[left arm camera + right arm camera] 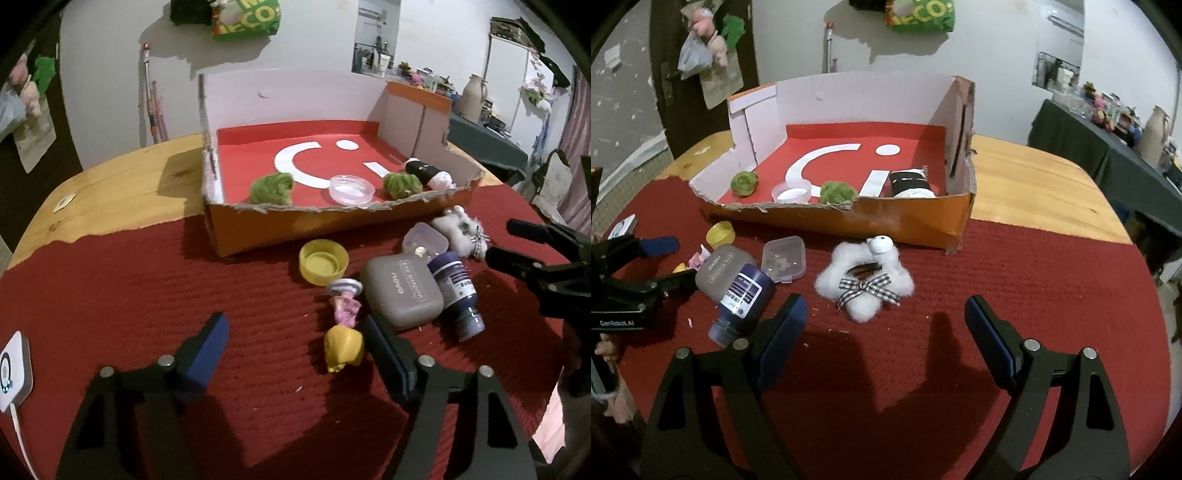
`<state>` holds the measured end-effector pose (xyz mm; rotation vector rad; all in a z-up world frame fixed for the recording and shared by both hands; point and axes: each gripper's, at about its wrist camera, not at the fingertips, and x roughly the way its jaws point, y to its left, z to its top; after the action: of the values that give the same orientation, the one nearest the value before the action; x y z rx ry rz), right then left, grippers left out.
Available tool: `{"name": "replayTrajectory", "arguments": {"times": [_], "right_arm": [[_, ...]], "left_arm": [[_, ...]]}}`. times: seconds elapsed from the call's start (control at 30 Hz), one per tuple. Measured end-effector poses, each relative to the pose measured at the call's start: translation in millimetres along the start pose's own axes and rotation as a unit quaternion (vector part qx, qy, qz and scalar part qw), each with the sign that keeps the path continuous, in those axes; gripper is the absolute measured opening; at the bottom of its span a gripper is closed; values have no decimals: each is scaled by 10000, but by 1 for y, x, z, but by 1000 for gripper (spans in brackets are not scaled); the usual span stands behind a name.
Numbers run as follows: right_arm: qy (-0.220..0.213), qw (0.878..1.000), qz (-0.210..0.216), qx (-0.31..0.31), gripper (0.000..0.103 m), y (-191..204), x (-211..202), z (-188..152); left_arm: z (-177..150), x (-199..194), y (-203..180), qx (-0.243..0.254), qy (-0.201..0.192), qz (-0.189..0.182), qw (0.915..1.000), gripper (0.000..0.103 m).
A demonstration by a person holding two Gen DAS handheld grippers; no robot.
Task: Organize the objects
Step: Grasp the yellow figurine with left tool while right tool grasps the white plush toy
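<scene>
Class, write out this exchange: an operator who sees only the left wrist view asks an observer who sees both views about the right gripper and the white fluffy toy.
Operator: Is anything between the jaws of the right gripper? I see only its side.
Observer: No. It stands open over bare red cloth.
Operator: Where is the white fluffy toy from there?
Observer: Just ahead of the fingertips, a little towards the left finger.
Operator: The toy is half hidden for me. What is on its front?
Observer: A black-and-white checked bow, with a dark clip just above it.
</scene>
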<state>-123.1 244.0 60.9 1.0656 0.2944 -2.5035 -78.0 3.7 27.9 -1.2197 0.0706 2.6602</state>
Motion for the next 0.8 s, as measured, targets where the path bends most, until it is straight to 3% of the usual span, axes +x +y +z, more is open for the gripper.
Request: {"name": "replayTrajectory", "arguments": {"times": [0.43, 0.63, 0.7, 0.8], "right_arm": [[351, 9980, 120, -512, 83, 4, 26, 9], [412, 9966, 328, -634, 66, 8, 33, 13], [414, 9958, 520, -623, 51, 9, 35, 16], [351, 9947, 671, -702, 39, 11, 35, 17]], "left_arm": [[5, 3, -10, 302, -49, -300, 9991, 42], [6, 4, -13, 239, -24, -604, 9979, 21], [7, 4, -13, 195, -17, -661, 9976, 20], [6, 4, -12, 141, -45, -672, 9976, 20]]}}
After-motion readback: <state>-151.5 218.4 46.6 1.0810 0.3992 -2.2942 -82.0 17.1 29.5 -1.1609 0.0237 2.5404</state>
